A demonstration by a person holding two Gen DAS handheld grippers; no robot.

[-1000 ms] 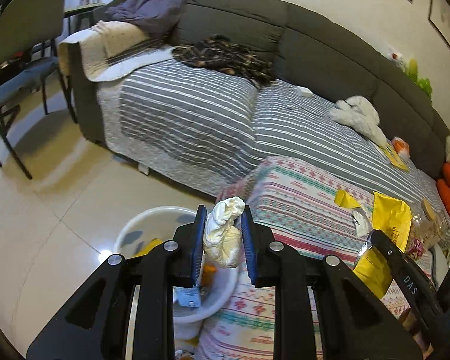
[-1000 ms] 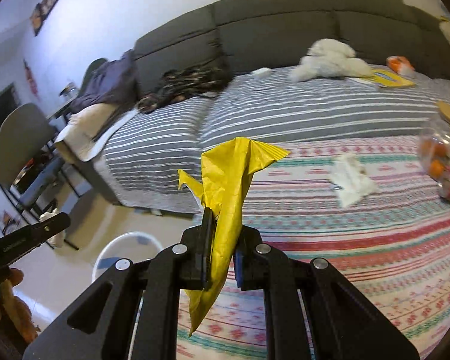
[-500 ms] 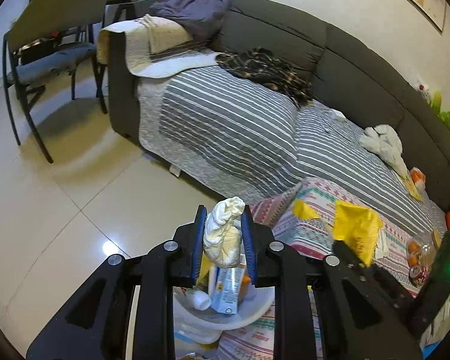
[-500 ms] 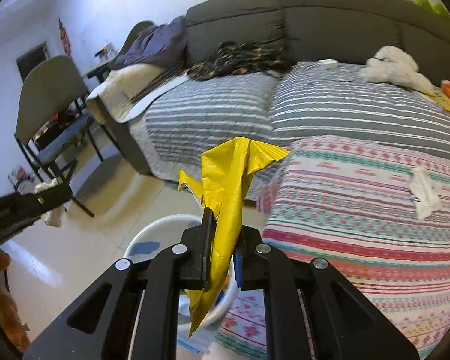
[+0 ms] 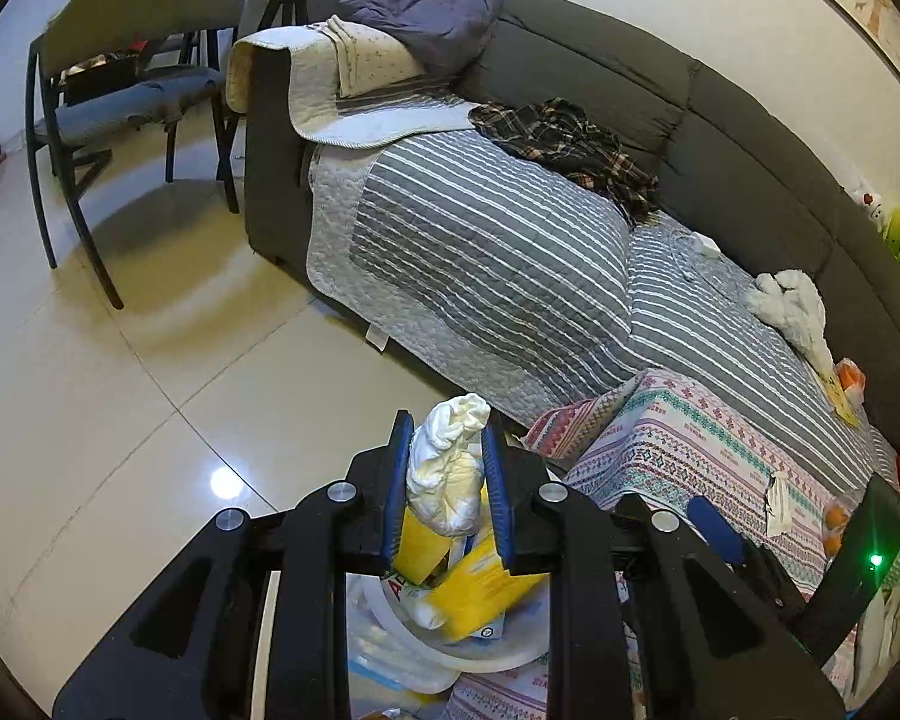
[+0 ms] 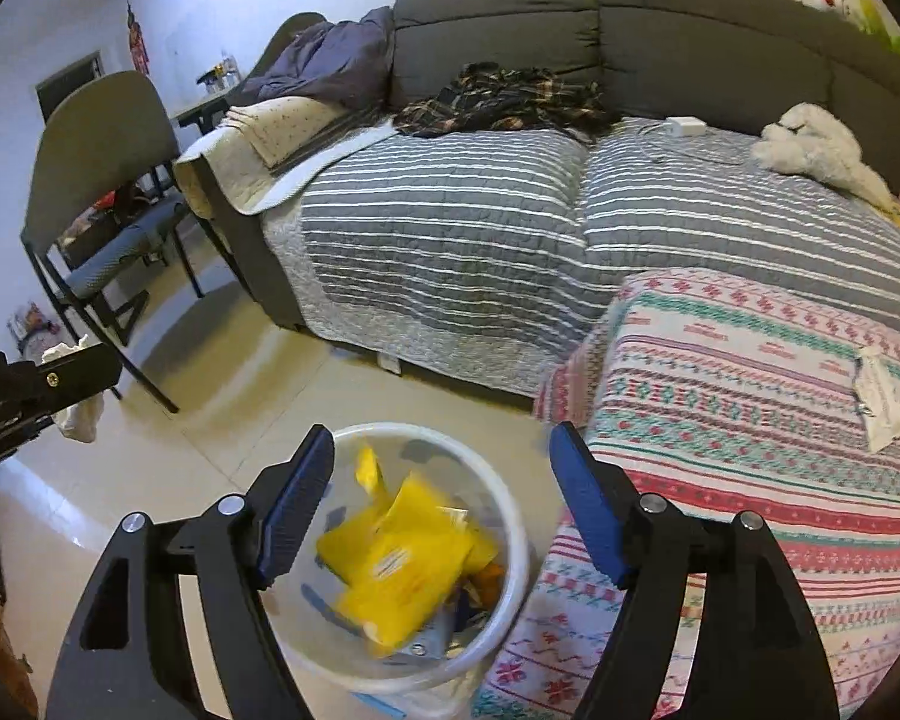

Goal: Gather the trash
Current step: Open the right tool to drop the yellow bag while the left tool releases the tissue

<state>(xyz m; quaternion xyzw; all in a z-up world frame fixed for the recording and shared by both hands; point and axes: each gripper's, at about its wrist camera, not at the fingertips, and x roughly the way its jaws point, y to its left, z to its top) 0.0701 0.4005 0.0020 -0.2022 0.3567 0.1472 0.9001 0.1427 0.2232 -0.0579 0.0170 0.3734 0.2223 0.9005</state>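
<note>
My left gripper [image 5: 446, 468] is shut on a crumpled white tissue [image 5: 444, 468] and hangs over the white bin [image 5: 498, 654]. Yellow wrappers [image 5: 480, 591] lie in that bin below it. In the right wrist view my right gripper [image 6: 441, 501] hovers above the white bin [image 6: 510, 516], its jaws opening with nothing between them. The yellow wrapper [image 6: 399, 564] lies in the bin among other rubbish. A white paper scrap [image 6: 879, 396] rests on the patterned cloth [image 6: 750, 420]. The left gripper's body [image 6: 36, 384] shows at the left edge.
A grey sofa under a striped quilt [image 6: 450, 252] carries a plaid garment [image 6: 504, 99], a white plush toy [image 6: 816, 147] and a folded blanket. A grey chair [image 6: 102, 192] stands on the tiled floor at left. Orange items [image 5: 840, 519] sit on the patterned cloth.
My right gripper opened and the yellow wrapper dropped from it into the bin. Both grippers moved over the bin; the left one still holds the tissue.
</note>
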